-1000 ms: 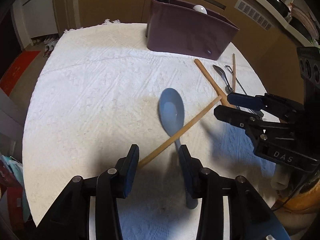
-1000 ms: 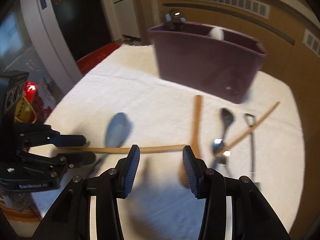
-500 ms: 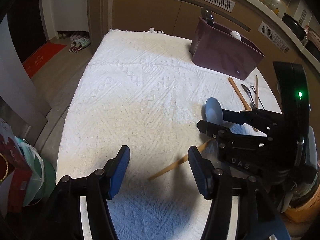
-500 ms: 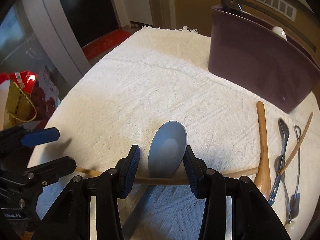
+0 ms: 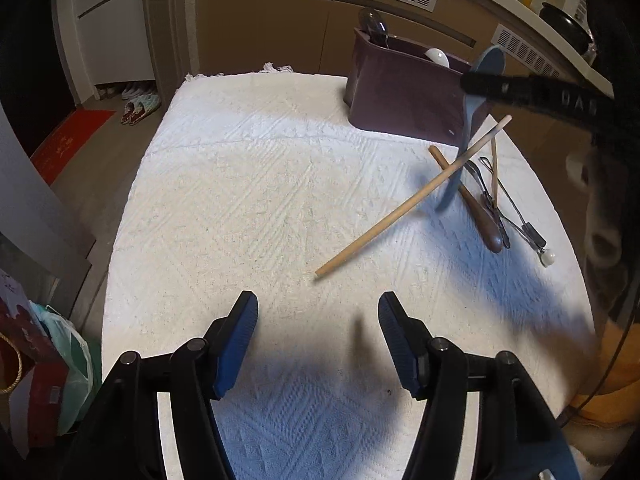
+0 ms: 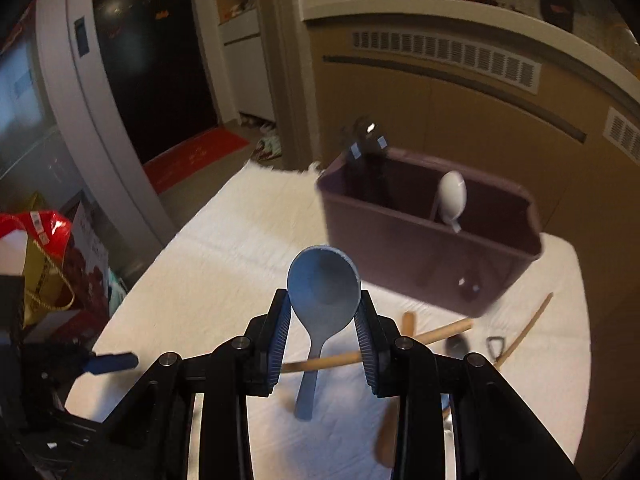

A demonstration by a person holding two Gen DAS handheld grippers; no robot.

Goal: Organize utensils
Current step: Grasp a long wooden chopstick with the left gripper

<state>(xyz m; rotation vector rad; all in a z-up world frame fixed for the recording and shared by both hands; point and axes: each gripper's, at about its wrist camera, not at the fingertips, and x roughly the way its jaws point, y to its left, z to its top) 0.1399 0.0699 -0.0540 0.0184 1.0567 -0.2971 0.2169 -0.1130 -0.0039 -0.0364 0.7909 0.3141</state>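
Observation:
My right gripper holds a blue spoon by its bowl, lifted off the cloth with the handle hanging down. Its jaws are closing and the pads press the bowl's sides. In the left wrist view the blue spoon hangs in front of the purple caddy, under the right gripper. My left gripper hovers low over the near cloth, its jaws opening with nothing between them. A long wooden stick lies slanted ahead of it.
The purple caddy has a divider, with a white spoon and a black utensil inside. A wooden spoon, a metal spoon and thin utensils lie at the right. A white cloth covers the table. Bags stand on the floor at the left.
My right gripper shut on the blue spoon's bowl and raised it from the cloth toward the caddy. My left gripper spread wider and drew back. The wooden stick shifted.

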